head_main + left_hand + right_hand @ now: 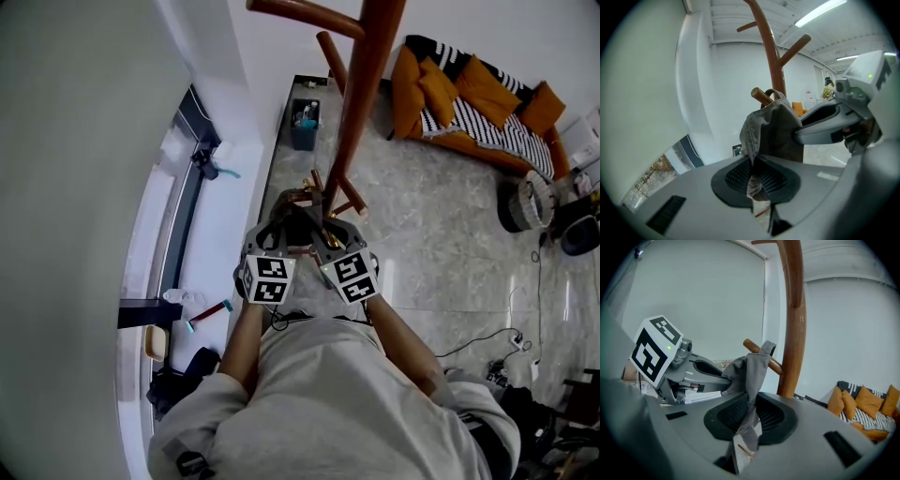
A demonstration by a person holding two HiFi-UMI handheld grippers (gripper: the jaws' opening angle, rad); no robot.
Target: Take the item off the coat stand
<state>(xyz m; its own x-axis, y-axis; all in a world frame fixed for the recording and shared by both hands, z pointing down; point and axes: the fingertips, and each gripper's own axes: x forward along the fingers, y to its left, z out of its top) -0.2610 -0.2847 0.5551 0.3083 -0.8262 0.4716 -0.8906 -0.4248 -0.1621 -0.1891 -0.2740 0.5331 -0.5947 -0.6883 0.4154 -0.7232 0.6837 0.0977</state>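
Note:
A grey cloth item (pixel 302 225) hangs by a loop from a low peg (pixel 761 96) of the brown wooden coat stand (pixel 361 94). Both grippers meet at it, just in front of the person's chest. My left gripper (pixel 754 176) is shut on a fold of the cloth (pixel 771 133), which runs down between its pads. My right gripper (pixel 749 416) pinches the other side of the same cloth (pixel 750 373), with a white tag hanging below its jaws. In the head view the left gripper (pixel 279 246) and the right gripper (pixel 330 244) flank the cloth. The peg (pixel 761 354) still passes through the loop.
The stand's pole (pixel 792 319) rises right behind the cloth, with more pegs higher up. A white wall and a window sill (pixel 202 234) lie to the left. A blue bin (pixel 304 125) sits by the wall. An orange sofa (pixel 469 94) and floor cables (pixel 506 337) are to the right.

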